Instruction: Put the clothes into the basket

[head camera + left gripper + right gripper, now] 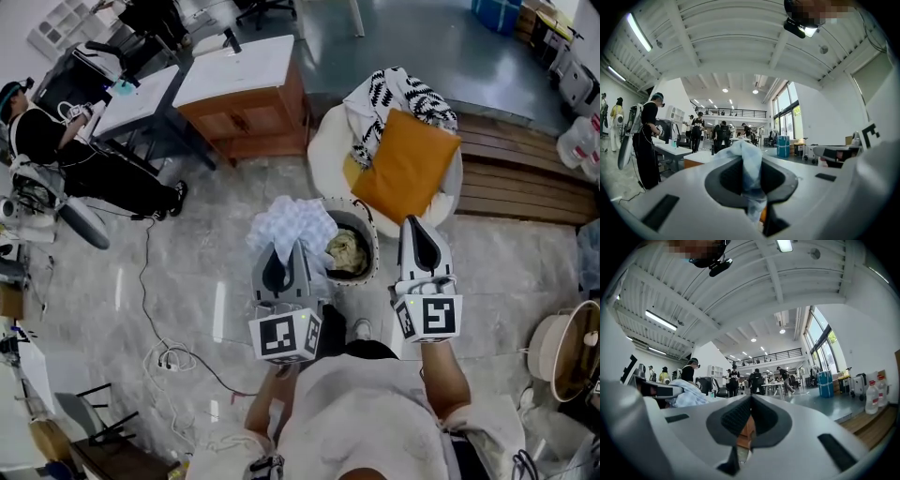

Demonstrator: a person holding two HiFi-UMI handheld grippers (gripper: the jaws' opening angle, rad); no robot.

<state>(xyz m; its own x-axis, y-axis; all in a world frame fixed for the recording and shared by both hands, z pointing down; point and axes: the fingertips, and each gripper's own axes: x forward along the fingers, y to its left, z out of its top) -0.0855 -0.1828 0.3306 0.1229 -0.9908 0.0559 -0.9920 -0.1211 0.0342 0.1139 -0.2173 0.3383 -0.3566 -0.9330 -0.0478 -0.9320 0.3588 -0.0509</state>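
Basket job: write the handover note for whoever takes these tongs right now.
Left tongs: shut on a pale checked cloth, held up at the left rim of the basket.
Right tongs: shut, empty.
Done: one greenish garment lies in the basket.
Left: bring the checked cloth over the opening and release it. A black-and-white cloth lies on the white chair behind the basket, partly under an orange cushion; probably next.
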